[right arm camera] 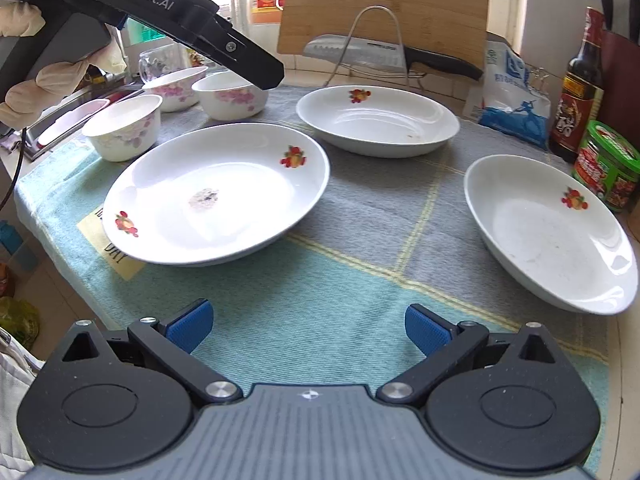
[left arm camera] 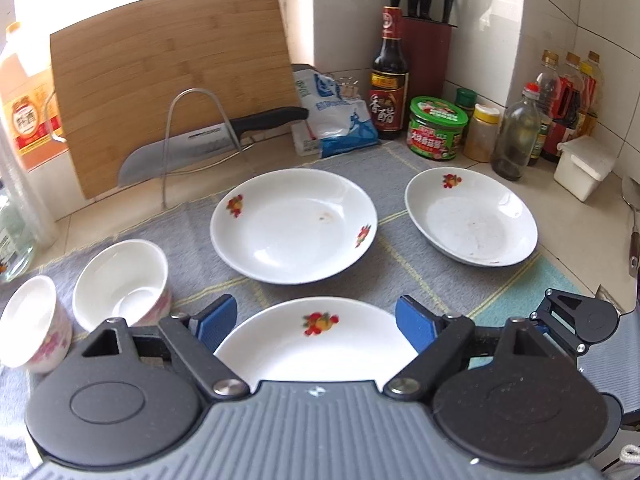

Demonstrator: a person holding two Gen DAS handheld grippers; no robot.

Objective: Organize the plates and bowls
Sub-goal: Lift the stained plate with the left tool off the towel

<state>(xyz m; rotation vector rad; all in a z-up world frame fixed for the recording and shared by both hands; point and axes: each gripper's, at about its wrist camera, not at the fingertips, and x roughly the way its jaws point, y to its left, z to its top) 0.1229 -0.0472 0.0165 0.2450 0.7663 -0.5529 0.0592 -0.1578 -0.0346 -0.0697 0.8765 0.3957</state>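
plates: three, upright on grey cloth (left arm camera: 432, 280). near plate (left arm camera: 316, 340) lies between spread fingers of left gripper (left arm camera: 316, 322), untouched. right gripper (right arm camera: 308, 326) gapes over cloth, near plate (right arm camera: 216, 196) ahead-left.

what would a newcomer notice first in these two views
Three white plates with small fruit prints lie spread out on the grey and teal mat, one near the left edge, one at the back and one on the right. Flowered bowls cluster at the mat's back left corner. Behind them a cleaver rests in a wire rack against an upright bamboo board, and both sets of blue jaws stand open and empty.
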